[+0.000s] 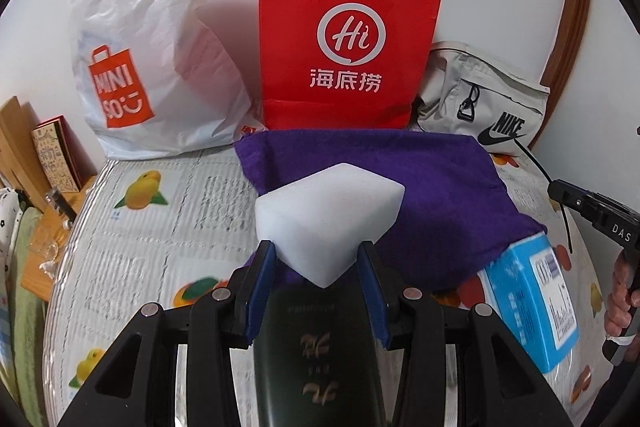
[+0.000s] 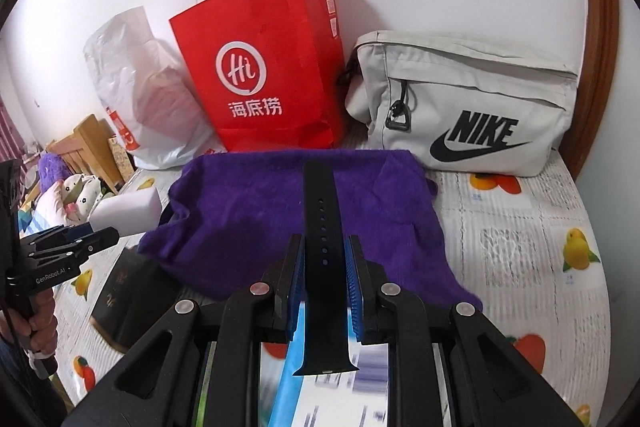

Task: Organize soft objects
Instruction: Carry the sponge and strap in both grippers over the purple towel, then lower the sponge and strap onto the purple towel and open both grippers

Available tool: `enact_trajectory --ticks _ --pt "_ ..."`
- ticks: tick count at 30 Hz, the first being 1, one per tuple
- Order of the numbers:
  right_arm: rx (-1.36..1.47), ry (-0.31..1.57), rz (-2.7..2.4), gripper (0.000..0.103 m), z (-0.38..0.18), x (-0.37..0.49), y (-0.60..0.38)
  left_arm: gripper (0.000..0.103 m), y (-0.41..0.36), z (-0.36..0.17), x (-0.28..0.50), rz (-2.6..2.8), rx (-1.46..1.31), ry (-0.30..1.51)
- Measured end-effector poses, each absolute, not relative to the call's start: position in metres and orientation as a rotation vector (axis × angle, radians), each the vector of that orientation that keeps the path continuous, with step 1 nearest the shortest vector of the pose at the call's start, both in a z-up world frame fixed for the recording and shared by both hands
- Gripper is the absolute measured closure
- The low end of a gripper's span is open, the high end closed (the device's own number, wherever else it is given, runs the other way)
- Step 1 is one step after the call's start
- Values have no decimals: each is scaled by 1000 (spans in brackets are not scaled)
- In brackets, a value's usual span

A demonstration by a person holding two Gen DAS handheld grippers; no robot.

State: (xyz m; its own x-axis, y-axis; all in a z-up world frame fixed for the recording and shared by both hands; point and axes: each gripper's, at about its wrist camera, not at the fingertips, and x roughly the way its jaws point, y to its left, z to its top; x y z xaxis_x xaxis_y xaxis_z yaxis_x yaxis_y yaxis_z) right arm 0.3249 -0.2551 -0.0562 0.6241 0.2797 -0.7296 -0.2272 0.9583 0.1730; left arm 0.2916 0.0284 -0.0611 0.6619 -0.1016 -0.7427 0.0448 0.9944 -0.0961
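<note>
Left gripper (image 1: 318, 263) is clamped on a white foam sponge block (image 1: 328, 223), lower centre of its frame, hovering above a dark rectangular case (image 1: 316, 355) and the near edge of a fuzzy purple cloth (image 1: 420, 187). Right gripper (image 2: 324, 267) is clenched on a black perforated rubber watch strap (image 2: 322, 227), centre frame, over a light-blue printed box (image 2: 290, 391) at the cloth's near edge. The far side is walled by a white plastic shopping bag (image 1: 140, 47), red paper bag (image 1: 348, 35) and grey fabric pouch (image 2: 464, 99); open fruit-print table cover (image 2: 520, 247) remains at right and lower left.
</note>
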Motion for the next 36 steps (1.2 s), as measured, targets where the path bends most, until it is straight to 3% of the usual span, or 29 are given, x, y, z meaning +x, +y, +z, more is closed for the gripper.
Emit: enact_trajectory --ticks 17,36 --pt "30 952 304 83 -97 392 -253 63 16 -89 376 -55 -73 923" --pt "42 1066 280 83 -130 424 -259 63 13 -111 417 -16 -81 1000"
